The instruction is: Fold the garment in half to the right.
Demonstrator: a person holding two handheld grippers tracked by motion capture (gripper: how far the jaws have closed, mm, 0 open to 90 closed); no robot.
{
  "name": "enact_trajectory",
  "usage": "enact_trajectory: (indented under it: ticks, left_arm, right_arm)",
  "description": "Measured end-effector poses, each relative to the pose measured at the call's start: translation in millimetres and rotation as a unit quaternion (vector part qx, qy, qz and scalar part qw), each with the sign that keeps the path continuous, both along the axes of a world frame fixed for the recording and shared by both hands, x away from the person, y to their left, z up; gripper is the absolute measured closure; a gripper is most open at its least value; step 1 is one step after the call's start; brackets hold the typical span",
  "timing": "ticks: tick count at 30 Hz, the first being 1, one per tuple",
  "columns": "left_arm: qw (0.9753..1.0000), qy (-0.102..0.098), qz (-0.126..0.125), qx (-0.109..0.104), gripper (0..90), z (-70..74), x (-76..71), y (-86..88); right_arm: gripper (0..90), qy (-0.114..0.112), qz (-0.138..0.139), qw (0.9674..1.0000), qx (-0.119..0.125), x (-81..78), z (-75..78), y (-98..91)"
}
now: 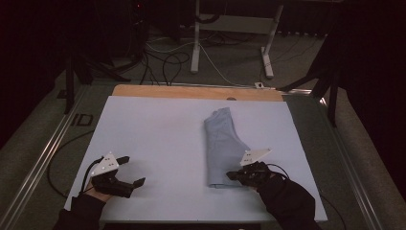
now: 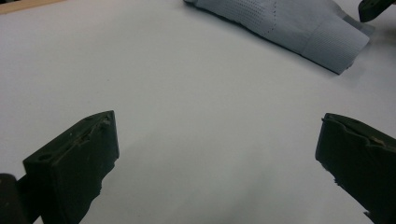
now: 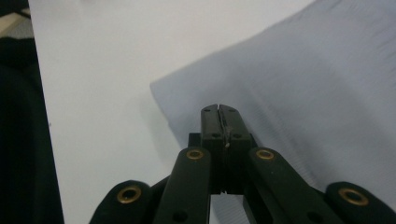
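The folded garment (image 1: 222,146) lies on the white board (image 1: 153,139), compact; folding appears largely done. The right gripper (image 1: 234,175), jaws pressed together, sits at its near edge, whether pinching cloth unclear. The left gripper (image 1: 134,170), well apart from the garment, gapes wide, empty.

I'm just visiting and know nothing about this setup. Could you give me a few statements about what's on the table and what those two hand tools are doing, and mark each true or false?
1. A folded light blue garment lies on the white table surface. True.
2. The left gripper has its jaws closed tight. False: its jaws stand wide apart over bare table.
3. The right gripper has its jaws pressed together, over the garment. True; whether it pinches any cloth cannot be told.
4. The left gripper is touching the garment. False: it is well off to the garment's left.
5. The garment is spread out flat and unfolded. False: it is folded into a narrow strip.
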State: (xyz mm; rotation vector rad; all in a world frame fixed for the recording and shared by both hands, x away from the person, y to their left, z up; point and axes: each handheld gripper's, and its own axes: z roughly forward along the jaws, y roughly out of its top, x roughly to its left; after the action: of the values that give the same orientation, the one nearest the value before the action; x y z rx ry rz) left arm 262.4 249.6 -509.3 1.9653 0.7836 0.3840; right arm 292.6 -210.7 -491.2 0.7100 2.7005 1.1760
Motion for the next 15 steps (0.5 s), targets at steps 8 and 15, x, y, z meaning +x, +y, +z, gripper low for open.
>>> enact_trajectory:
  ticks: [8,15]
  left_arm:
    - [1.0000,-0.001,-0.002,0.001,0.7,0.3,0.2,0.4]
    - [1.0000,-0.001,0.000,-0.001,0.7,1.1,0.0,1.4]
  right_arm:
    - [63.8,-0.026,-0.010,0.9992,0.029,6.2,11.5,-0.1]
    - [34.5,-0.036,-0.026,0.9976,0.053,15.5,21.9,-2.8]
